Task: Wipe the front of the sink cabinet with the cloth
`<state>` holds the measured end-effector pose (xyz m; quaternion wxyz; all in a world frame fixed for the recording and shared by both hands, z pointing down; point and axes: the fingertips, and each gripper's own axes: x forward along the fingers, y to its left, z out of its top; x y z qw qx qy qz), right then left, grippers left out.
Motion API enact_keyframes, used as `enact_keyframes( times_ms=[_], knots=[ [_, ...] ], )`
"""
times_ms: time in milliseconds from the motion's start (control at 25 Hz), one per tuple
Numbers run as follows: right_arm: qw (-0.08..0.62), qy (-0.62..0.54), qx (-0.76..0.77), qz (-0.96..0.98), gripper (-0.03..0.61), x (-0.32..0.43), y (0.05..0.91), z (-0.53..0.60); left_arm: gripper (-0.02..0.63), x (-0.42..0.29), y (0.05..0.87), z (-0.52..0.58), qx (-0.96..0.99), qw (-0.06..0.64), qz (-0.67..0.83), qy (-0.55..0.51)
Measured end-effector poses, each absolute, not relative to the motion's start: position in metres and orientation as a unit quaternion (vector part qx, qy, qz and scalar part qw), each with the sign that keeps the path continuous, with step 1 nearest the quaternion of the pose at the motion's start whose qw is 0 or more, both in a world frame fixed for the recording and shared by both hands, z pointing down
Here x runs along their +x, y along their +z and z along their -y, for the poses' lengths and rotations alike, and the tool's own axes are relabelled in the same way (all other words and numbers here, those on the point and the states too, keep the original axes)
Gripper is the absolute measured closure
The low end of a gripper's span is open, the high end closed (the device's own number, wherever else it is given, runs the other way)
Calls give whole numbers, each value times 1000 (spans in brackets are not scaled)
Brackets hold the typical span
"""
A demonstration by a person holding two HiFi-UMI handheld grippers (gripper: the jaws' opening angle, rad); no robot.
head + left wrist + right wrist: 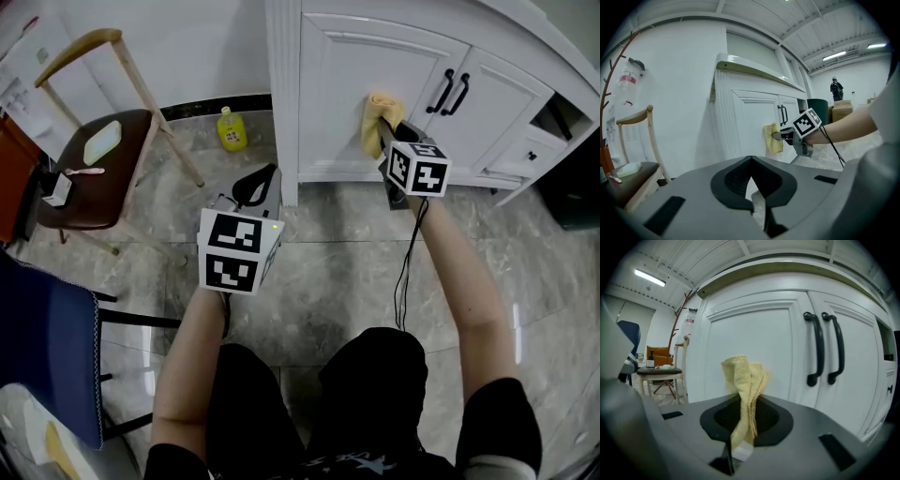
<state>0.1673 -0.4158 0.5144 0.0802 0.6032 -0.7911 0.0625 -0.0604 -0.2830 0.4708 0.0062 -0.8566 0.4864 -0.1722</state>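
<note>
A yellow cloth (378, 122) is pinched in my right gripper (386, 134), which is shut on it and holds it against the left door of the white sink cabinet (347, 89). The right gripper view shows the cloth (744, 394) bunched upright between the jaws, close to the door panel (750, 333). From the left gripper view the cloth (773, 138) lies flat on the door. My left gripper (255, 187) is shut and empty, low over the floor, left of the cabinet's corner; its jaws meet at the left gripper (754, 199).
Two black handles (449, 92) sit where the cabinet doors meet. A yellow bottle (229, 129) stands on the floor by the wall. A wooden chair (89, 173) with small items on its seat is at the left. A dark bin (574, 187) stands at the right.
</note>
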Motion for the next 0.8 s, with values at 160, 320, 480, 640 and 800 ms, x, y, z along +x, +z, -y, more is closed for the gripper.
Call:
enact_keyframes(
  times_ms=[160, 320, 480, 640, 800],
  knots=[
    [81, 66, 630, 769, 515, 210, 516, 416, 598, -35, 470, 288, -867, 5, -470, -165],
    [81, 68, 652, 751, 515, 243, 518, 412, 598, -12, 472, 288, -880, -6, -450, -152],
    [86, 68, 662, 741, 515, 260, 520, 407, 598, 0, 475, 287, -885, -4, -439, -153],
    [91, 66, 664, 739, 515, 263, 521, 404, 598, 1, 476, 284, -887, -6, -434, -155],
    [95, 64, 660, 742, 515, 255, 521, 401, 598, -11, 476, 282, -881, 2, -444, -165]
  ],
)
